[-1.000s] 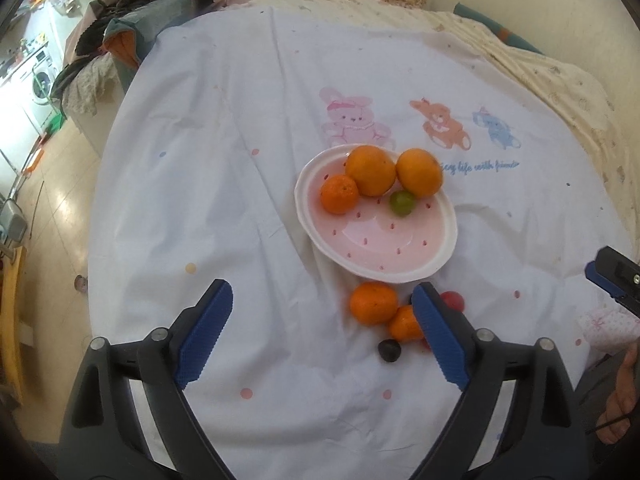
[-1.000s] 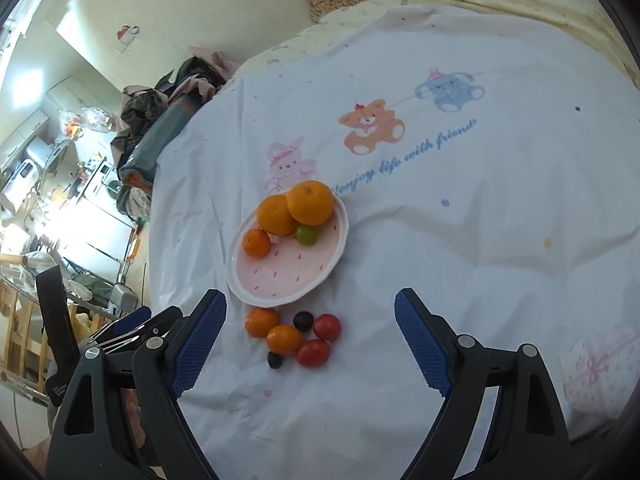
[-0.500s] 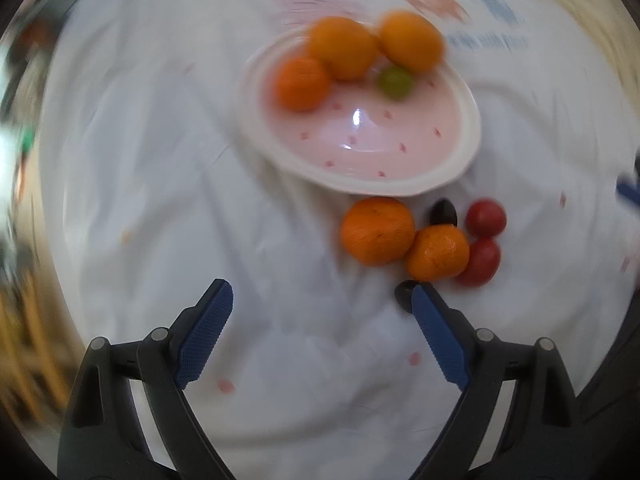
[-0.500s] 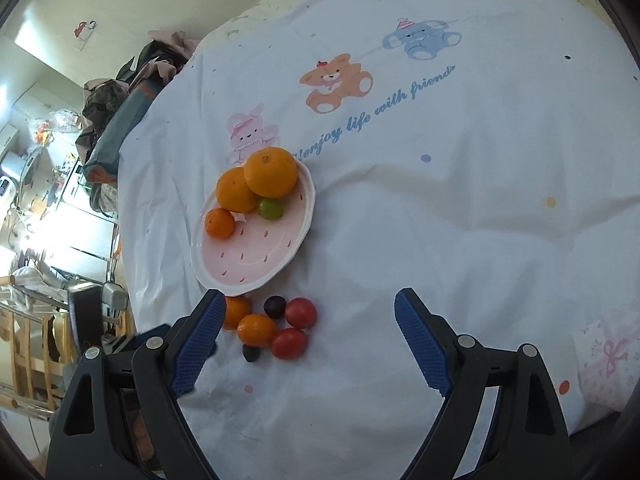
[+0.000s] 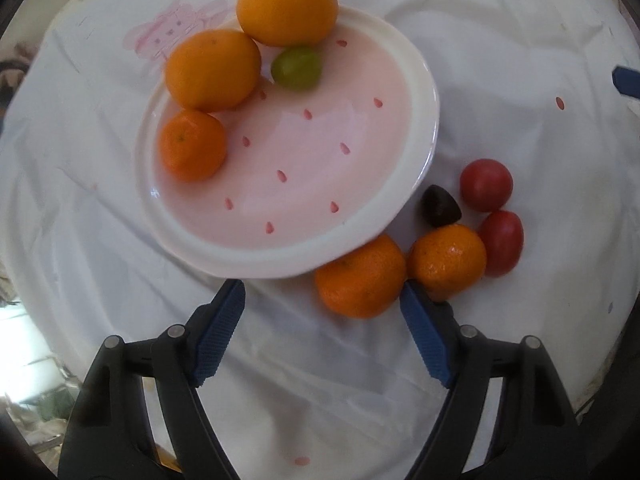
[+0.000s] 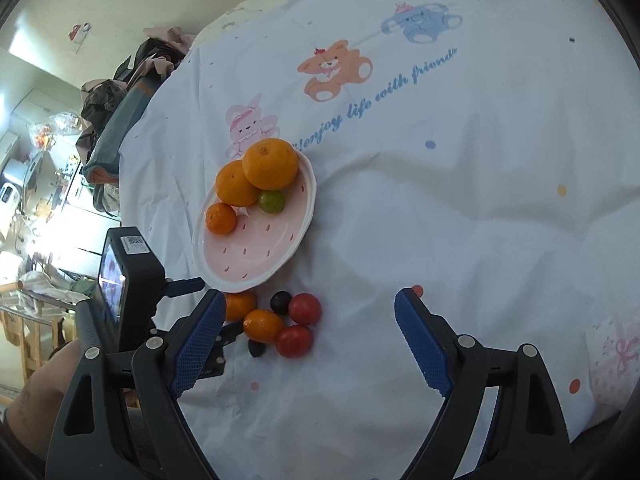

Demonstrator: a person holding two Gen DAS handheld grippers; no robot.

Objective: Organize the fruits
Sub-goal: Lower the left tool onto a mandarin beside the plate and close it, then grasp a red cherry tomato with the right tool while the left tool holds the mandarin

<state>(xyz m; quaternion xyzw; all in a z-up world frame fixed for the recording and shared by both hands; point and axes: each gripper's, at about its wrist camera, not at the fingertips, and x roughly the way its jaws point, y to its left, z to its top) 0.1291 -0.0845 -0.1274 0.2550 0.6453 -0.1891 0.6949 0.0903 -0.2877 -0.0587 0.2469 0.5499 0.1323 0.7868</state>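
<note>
1. Left gripper (image 5: 322, 300): jaws wide apart, holding nothing; it hovers low over the cloth at the near edge of the plate (image 5: 420, 80); its right blue pad sits just beside a loose mandarin (image 5: 360, 276), contact not discernible.
2. Right gripper (image 6: 306, 312): jaws spread wide, holding nothing; positioned above the white cloth (image 6: 440, 220), well apart from the fruit on the plate.
3. Plate contents (pink centre, white rim, red drop marks): two large oranges, one (image 5: 212, 68) beside the other (image 5: 286, 8) at the far rim; a small mandarin (image 5: 192, 146) at the left rim; a green grape (image 5: 296, 67) touching the farther orange.
4. Loose fruit on the cloth, clustered just beside the plate's near-right rim: the mandarin named above, partly tucked under the rim in the left view; a second mandarin (image 5: 446, 260) touching it; two red tomatoes, one round (image 5: 486, 184), one elongated (image 5: 500, 242); a dark grape (image 5: 440, 206) between plate and tomatoes; another dark grape (image 6: 257, 348) seen in the right view only.
5. Surroundings: cartoon animal prints on the cloth; piled clothing (image 6: 120, 92) at the far left edge.
</note>
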